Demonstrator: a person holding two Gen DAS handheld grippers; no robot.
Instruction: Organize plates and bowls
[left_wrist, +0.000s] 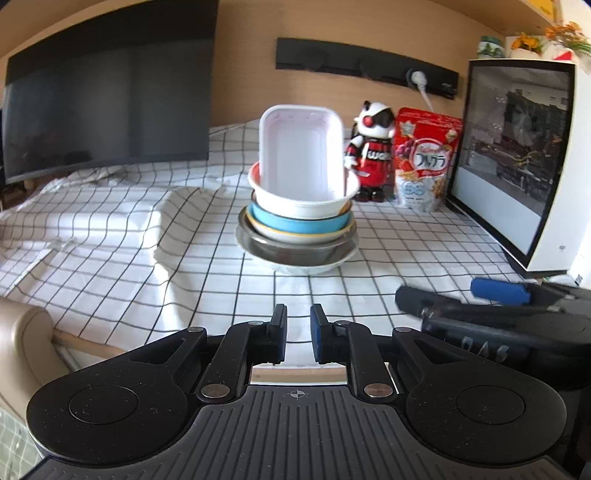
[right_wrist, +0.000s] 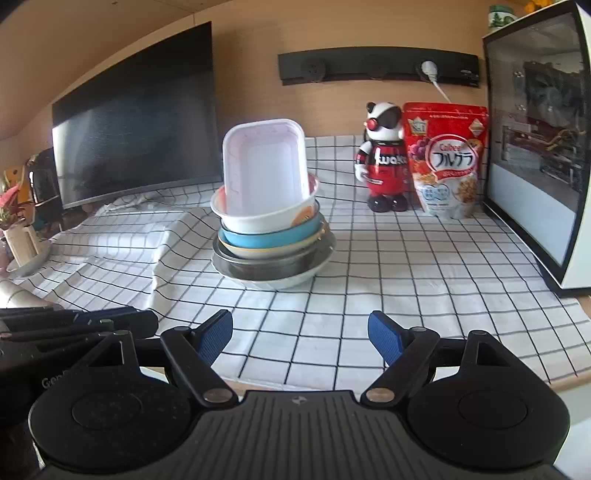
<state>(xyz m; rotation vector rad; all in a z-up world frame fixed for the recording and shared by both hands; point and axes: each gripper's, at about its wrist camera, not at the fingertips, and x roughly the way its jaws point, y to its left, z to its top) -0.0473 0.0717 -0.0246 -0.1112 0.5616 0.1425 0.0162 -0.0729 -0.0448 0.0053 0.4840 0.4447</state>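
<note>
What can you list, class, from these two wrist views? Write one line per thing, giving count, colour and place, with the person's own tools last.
rectangular tray: one, white, standing tilted in the top bowl of the stack
paper bowl: one, white, top of the stack
blue bowl: one, under the paper bowl
metal bowl: one, silver, low in the stack
white dish: one, bottom of the stack
tablecloth: one, white with black grid
toy figure: one, red, black and white, right of the stack
cereal bag: one, red, beside the figure
monitor: one, black, back left
left tongs: narrow gap, nothing held
right tongs: wide open, nothing held
</note>
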